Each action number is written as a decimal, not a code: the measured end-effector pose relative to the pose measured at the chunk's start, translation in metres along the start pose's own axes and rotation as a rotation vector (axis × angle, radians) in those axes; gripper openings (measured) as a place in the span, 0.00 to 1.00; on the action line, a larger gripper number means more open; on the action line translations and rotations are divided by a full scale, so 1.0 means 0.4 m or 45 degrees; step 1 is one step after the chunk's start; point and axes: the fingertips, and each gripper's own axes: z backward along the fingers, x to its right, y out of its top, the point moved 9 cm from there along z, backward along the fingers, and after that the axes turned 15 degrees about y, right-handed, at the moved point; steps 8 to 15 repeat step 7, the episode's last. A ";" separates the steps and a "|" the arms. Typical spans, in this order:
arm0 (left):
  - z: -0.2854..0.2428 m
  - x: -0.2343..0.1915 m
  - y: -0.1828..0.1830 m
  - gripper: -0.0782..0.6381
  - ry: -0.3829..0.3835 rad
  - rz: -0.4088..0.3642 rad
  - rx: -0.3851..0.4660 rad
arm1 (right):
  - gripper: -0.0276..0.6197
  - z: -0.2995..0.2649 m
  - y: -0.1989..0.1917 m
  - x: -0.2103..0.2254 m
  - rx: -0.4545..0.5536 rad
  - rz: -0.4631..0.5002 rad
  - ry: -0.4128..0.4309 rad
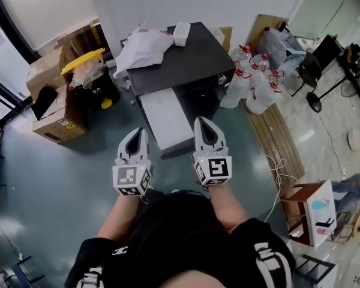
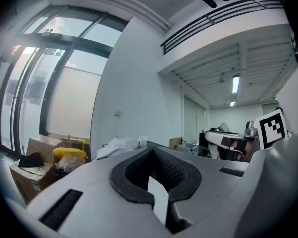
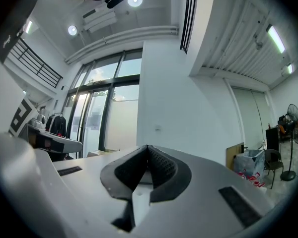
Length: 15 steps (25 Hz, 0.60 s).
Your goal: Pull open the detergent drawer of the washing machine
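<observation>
Two grippers held level, side by side at 6 o'clock, pointing fwd: left gripper [image 1: 139,132] & right gripper [image 1: 205,122], each w/ jaws pressed together, nothing between. Washing machine [image 1: 180,62] at 12, apart from both; its detergent drawer can't be made out. Print on cardboard box [image 1: 60,125] at 9 too small to read.

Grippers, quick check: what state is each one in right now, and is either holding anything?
Left gripper: closed, holding nothing.
Right gripper: closed, holding nothing.
</observation>
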 end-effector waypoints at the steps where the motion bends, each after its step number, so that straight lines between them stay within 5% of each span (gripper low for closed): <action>1: 0.000 0.001 0.001 0.11 -0.001 -0.001 0.001 | 0.05 0.000 0.001 0.001 0.000 -0.004 0.000; 15: 0.006 -0.001 0.005 0.11 0.008 -0.002 0.000 | 0.05 0.004 0.005 -0.007 0.010 -0.013 0.026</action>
